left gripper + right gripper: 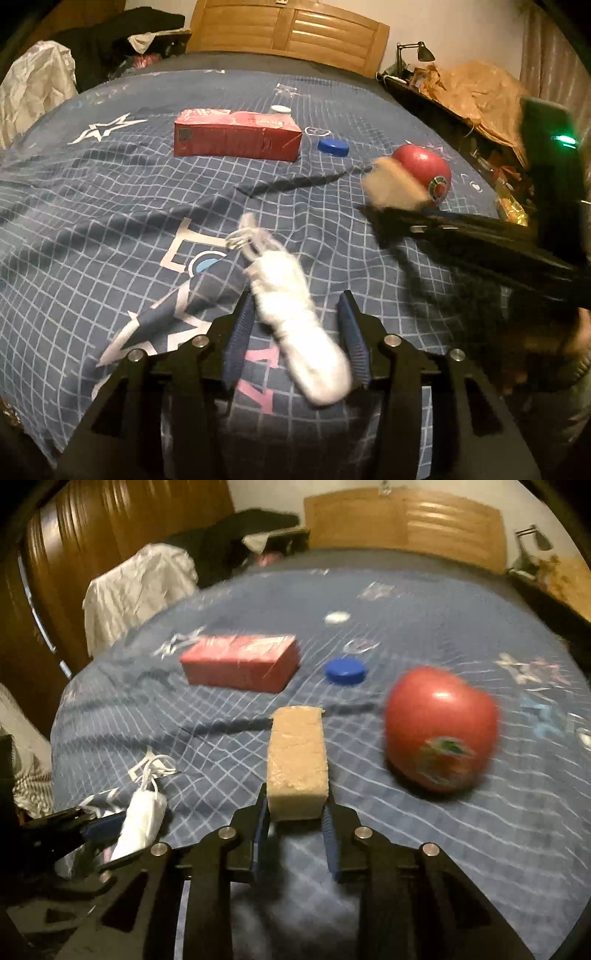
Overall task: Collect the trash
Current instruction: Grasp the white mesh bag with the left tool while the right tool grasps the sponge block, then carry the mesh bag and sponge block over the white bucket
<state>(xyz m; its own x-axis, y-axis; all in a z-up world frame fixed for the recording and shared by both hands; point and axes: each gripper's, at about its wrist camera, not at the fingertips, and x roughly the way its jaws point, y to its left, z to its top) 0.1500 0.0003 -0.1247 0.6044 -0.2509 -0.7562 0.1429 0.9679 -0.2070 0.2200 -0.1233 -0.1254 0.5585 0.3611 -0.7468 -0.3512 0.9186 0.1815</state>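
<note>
Lying loose between the left fingers (299, 321), a mask (295, 317); right fingers (295, 812) clamp a sponge (297, 760).

a bed fills the view, covered by a navy blue bedspread (110, 206) with a white grid and printed stars and letters. a light wooden panelled headboard (291, 33) stands along the far edge. a heap of dark clothes (122, 40) sits at the far left corner, with a crumpled white plastic sheet (33, 85) just off the left edge. beyond the right edge are a black desk lamp (417, 50) and crumpled brown paper (476, 88). a dark wooden wardrobe (92, 524) stands far left.
</note>
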